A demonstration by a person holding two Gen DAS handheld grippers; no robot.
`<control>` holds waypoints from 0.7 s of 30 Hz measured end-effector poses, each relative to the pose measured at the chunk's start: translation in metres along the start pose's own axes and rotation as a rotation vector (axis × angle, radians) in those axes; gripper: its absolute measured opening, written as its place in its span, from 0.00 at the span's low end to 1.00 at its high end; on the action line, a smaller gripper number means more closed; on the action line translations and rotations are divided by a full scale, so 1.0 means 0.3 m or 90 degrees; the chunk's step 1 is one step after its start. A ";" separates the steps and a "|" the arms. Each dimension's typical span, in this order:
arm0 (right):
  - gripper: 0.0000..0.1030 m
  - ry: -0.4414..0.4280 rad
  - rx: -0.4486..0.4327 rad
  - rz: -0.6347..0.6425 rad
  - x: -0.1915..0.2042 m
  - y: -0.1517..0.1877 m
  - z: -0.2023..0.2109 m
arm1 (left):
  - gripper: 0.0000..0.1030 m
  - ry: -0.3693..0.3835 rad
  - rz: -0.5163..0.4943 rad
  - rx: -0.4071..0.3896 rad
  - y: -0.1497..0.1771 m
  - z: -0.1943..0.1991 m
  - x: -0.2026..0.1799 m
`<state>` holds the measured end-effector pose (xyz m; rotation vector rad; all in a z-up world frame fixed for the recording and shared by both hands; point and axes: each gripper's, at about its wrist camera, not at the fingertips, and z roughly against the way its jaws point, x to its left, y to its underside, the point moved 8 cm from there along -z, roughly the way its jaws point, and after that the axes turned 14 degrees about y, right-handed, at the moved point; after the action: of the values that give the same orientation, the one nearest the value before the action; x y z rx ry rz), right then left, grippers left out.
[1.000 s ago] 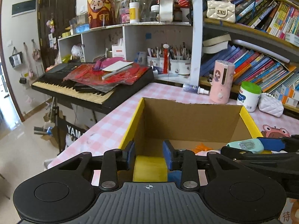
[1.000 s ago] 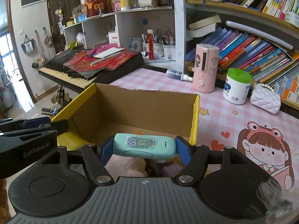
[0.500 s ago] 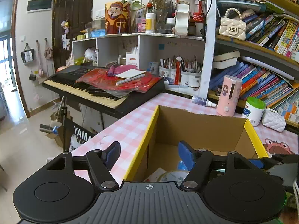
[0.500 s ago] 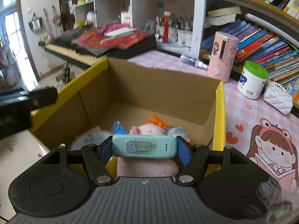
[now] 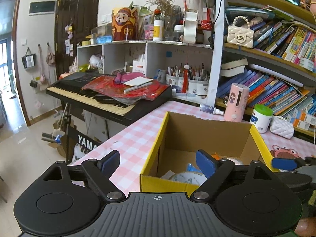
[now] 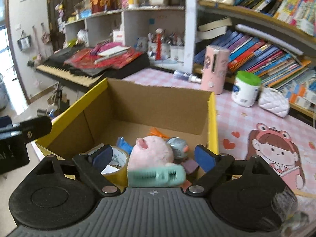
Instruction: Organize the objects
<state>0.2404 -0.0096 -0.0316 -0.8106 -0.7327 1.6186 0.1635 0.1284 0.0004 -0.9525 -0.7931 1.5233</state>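
Two grippers are being held wide over a yellow-edged cardboard box (image 6: 158, 102).

Right gripper (image 6: 153, 157): its fingers have just been spread, and a blurred mint-green device (image 6: 157, 175) is being seen loose between them, touching neither pad, at the box's 6 o'clock edge above a pink plush toy (image 6: 151, 152) and a tape roll (image 6: 116, 163). Left gripper (image 5: 157, 161): its fingers have also just been opened and nothing is being gripped; the box's near-left corner is being straddled on the pink checked table (image 5: 138, 136).

Pink-checked tablecloth (image 5: 138, 138), black electronic keyboard (image 5: 102, 96) on a stand, white cubby shelf (image 5: 126, 49), crammed wooden bookshelves (image 5: 276, 57), dark wooden door (image 5: 77, 19), glossy tiled floor (image 5: 17, 154).
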 end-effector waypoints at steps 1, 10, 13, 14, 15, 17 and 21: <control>0.90 0.008 -0.005 -0.003 -0.006 0.002 0.016 | 0.87 0.000 0.001 -0.001 0.003 0.009 0.003; 0.96 0.091 -0.012 -0.020 -0.035 0.092 0.165 | 0.92 -0.003 0.003 0.029 0.105 0.103 0.040; 0.97 0.113 0.001 -0.034 -0.041 0.143 0.212 | 0.92 -0.003 -0.006 0.046 0.148 0.139 0.046; 0.97 0.120 0.005 -0.037 -0.041 0.159 0.226 | 0.92 -0.004 -0.011 0.052 0.164 0.152 0.049; 0.98 0.130 0.009 -0.040 -0.042 0.176 0.243 | 0.93 -0.006 -0.016 0.060 0.180 0.167 0.051; 0.99 0.144 0.013 -0.046 -0.044 0.207 0.277 | 0.94 -0.008 -0.022 0.071 0.206 0.192 0.057; 1.00 0.166 0.019 -0.056 -0.047 0.275 0.349 | 0.96 0.000 -0.026 0.083 0.252 0.247 0.056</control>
<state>0.1106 -0.0427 -0.0371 -0.9346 -0.5497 1.4096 0.0627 0.1343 -0.0355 -0.8359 -0.6999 1.5204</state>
